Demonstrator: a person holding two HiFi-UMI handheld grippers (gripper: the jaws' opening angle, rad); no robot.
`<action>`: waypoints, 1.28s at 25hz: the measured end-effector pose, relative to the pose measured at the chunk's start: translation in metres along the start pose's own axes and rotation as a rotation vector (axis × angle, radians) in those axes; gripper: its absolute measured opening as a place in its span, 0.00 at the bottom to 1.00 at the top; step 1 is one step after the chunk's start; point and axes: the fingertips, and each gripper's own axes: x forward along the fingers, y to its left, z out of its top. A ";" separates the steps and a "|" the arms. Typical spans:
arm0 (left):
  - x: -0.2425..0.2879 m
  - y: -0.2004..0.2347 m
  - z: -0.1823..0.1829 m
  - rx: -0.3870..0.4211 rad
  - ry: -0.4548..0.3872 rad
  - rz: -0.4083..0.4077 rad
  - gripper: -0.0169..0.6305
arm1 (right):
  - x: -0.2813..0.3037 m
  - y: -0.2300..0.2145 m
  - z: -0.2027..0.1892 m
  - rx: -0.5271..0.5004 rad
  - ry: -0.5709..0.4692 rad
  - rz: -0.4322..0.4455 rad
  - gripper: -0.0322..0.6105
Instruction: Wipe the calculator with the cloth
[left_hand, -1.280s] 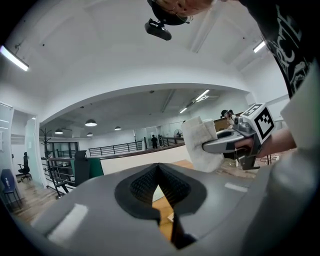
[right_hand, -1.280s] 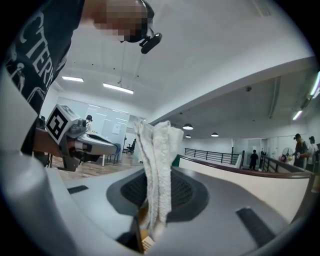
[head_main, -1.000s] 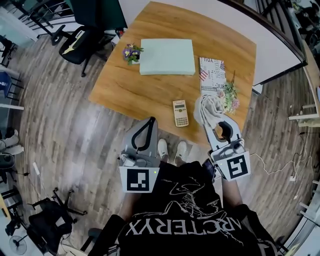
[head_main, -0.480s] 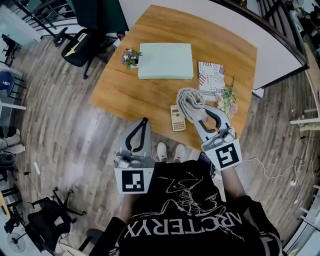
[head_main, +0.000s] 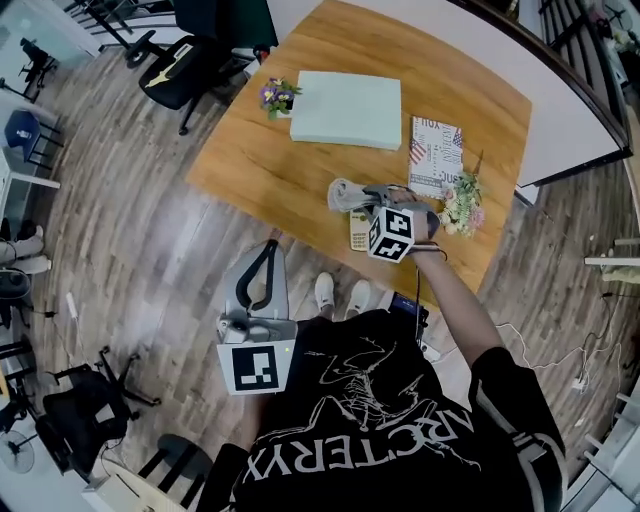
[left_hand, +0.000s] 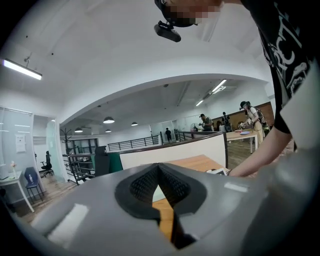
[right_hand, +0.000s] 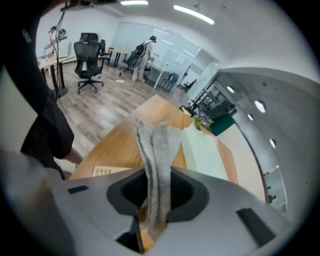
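The calculator (head_main: 358, 240) lies near the wooden table's (head_main: 260, 170) front edge, partly hidden under my right gripper; its key rows also show at the lower left of the right gripper view (right_hand: 106, 171). My right gripper (head_main: 372, 197) is shut on the grey cloth (head_main: 346, 194), which hangs just beyond the calculator's far end. In the right gripper view the cloth (right_hand: 155, 145) stands folded between the jaws of the gripper (right_hand: 156, 172). My left gripper (head_main: 270, 248) is held low over the floor, short of the table, shut and empty (left_hand: 159, 168).
A mint-green box (head_main: 345, 96) and a small flower pot (head_main: 277, 97) sit at the table's far side. A printed booklet (head_main: 433, 155) and a bouquet (head_main: 462, 205) lie to the right. An office chair (head_main: 190, 65) stands beyond the left corner.
My right gripper has swung left and forward with the cloth, from the bouquet side to above the calculator, and has rolled so its marker cube faces up. The left gripper has barely moved.
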 end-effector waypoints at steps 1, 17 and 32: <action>-0.007 0.004 -0.004 -0.005 0.011 0.018 0.04 | 0.020 0.008 -0.009 -0.028 0.034 0.033 0.19; -0.012 0.013 -0.007 0.007 0.034 0.038 0.04 | 0.083 0.041 -0.034 -0.148 0.180 0.164 0.19; 0.015 -0.003 -0.001 0.013 0.015 -0.036 0.04 | 0.045 0.108 -0.029 -0.203 0.153 0.259 0.19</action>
